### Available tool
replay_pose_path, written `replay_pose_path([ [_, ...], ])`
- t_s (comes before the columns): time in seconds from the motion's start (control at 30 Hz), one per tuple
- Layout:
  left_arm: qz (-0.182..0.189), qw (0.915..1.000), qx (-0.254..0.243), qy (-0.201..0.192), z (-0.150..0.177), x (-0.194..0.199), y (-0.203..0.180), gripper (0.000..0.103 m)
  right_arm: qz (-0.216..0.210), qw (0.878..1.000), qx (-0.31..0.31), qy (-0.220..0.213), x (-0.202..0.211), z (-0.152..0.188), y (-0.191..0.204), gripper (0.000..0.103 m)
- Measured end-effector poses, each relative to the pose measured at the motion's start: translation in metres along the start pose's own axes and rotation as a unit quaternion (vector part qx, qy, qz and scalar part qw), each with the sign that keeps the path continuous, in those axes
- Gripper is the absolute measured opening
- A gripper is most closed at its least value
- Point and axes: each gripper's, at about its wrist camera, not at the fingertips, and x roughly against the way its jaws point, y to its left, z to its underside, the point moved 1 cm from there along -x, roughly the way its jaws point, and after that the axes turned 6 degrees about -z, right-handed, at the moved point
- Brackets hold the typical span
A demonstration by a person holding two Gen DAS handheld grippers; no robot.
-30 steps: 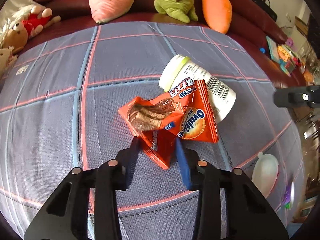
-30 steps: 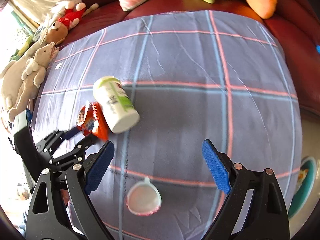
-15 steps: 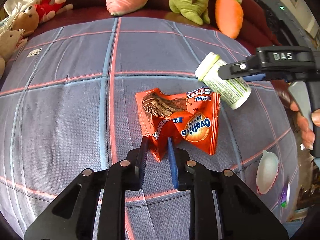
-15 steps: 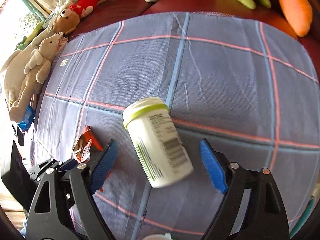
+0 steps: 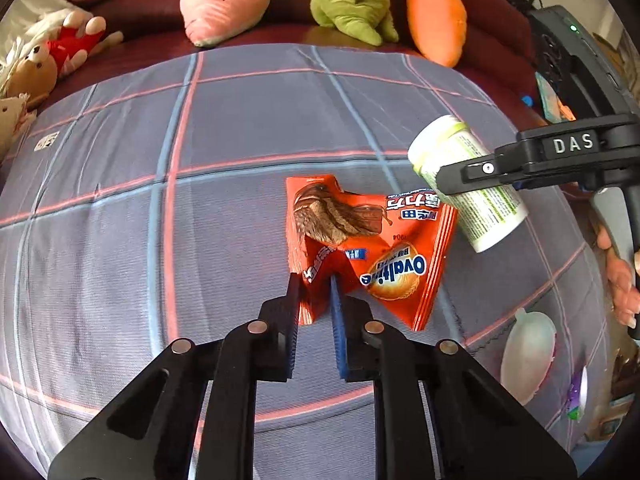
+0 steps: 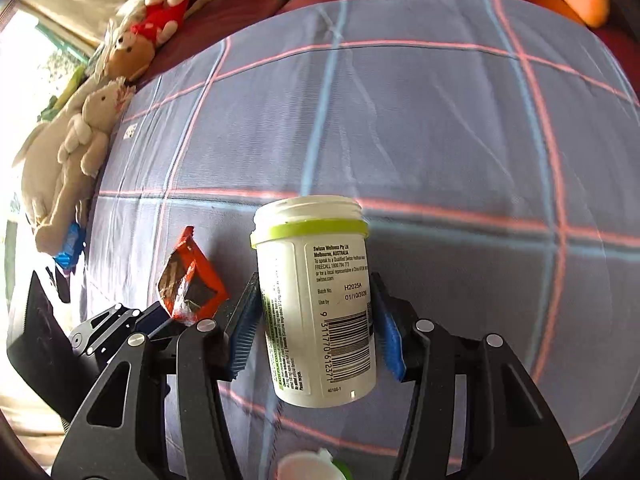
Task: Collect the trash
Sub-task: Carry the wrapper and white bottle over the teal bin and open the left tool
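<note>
**Trash items on the plaid cover, each taken by one gripper**

Left wrist view. Orange snack wrapper (image 5: pixel 360 256) lies crumpled on the plaid cover (image 5: pixel 160 200), its lower folded corner standing up between the jaws of the left gripper (image 5: pixel 314 292). The jaws have just been closing and now pinch that corner; a raised fold is the only part of a flat wrapper that two pads can catch, which is likely why the grip sits there. The rest of the wrapper spreads from the fingertips toward 1 o'clock. At 2 o'clock the white supplement bottle (image 5: pixel 472 188) lies on its side, crossed by a finger of the right gripper. A white lid (image 5: pixel 528 348) rests near the cover's edge at 4 o'clock. Plush toys (image 5: pixel 224 0) line the sofa at 12 o'clock.

Right wrist view. White supplement bottle (image 6: pixel 316 304) lies lengthwise between the jaws of the right gripper (image 6: pixel 316 312), mouth toward 12 o'clock. The jaws have just been closing and the blue pads (image 6: pixel 386 332) now meet the bottle's sides across its narrow width, a hold that should keep a round body from rolling. The wrapper (image 6: pixel 190 288) and the left gripper (image 6: pixel 116 328) appear at 9 o'clock.
</note>
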Motion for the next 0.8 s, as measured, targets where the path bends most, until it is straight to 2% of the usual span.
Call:
replay_pose_path([
  [0.5,0.018,0.9995,-0.005,-0.025,0.007,0.047,-0.052,0.012,0.003,0.996,-0.054,-0.075,0.103,0.077,-0.049,0.05],
  [0.8,0.052,0.9971,-0.039,-0.04,0.014,0.079,-0.116,0.012,0.001,0.988,-0.091,-0.125,0.165,0.139,-0.084,0.05],
])
